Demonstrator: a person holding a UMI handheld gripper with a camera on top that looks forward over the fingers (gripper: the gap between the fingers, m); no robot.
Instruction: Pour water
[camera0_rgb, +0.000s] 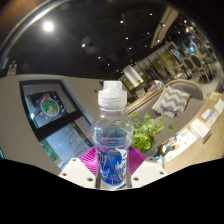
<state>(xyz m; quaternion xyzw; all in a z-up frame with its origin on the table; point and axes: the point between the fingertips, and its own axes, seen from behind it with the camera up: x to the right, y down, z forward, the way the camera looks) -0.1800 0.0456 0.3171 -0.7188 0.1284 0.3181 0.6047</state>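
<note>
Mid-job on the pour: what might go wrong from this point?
1. The white cap looks still on the water bottle; tipping now would likely pour nothing.
2. The claw grips the bottle low, so it may swing or slip when tilted.
3. A framed picture and green plant sit nearby; spills could reach them.

The water bottle (113, 140) is showing clear plastic with a white cap and a blue label band. The hand-held gripper (113, 172) is showing magenta pads (93, 160) on white fingers. The plant (148, 133) is showing green. The cushion (176, 100) is showing grey-and-white zigzag. The worktop (20, 135) is showing beige.
</note>
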